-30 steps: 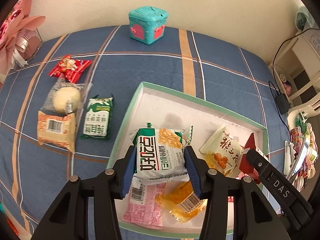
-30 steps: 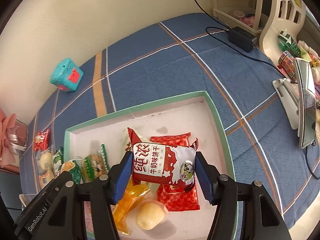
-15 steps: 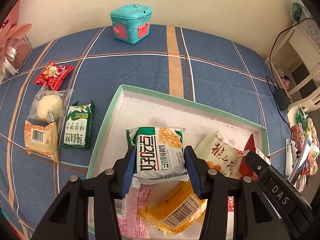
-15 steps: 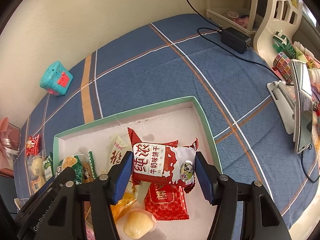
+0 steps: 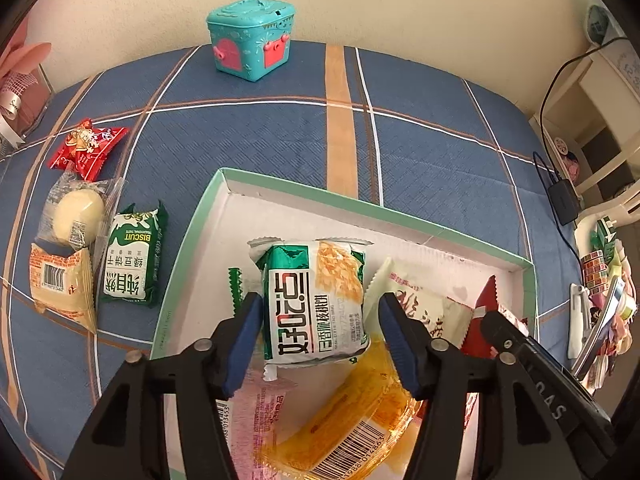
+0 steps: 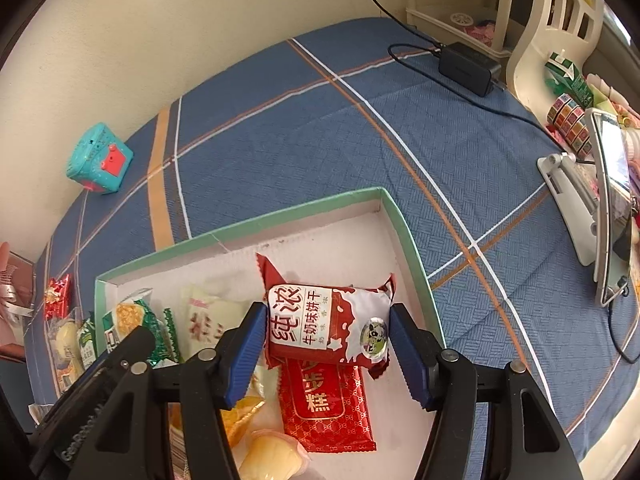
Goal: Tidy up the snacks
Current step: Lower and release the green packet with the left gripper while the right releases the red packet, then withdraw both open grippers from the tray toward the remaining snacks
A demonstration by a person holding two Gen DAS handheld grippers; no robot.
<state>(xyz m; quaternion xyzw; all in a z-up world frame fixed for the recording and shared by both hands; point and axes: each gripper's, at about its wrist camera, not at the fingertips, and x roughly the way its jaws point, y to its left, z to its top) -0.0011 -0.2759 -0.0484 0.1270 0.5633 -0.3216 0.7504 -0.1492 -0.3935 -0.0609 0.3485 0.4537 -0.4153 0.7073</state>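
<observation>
The left gripper (image 5: 320, 334) has just been opening its jaws, now spread clear of the green-and-white biscuit pack (image 5: 316, 300) between them, inside the green-rimmed tray (image 5: 360, 206). The right gripper (image 6: 326, 344) pinches a red-and-white biscuit pack (image 6: 328, 326) over the tray's right corner. Beyond, a teal toy box (image 5: 252, 38) sits at the counter's far edge.

Bare tray (image 5: 276, 216) floor far side; packets (image 5: 352, 432) crowding near side.
</observation>
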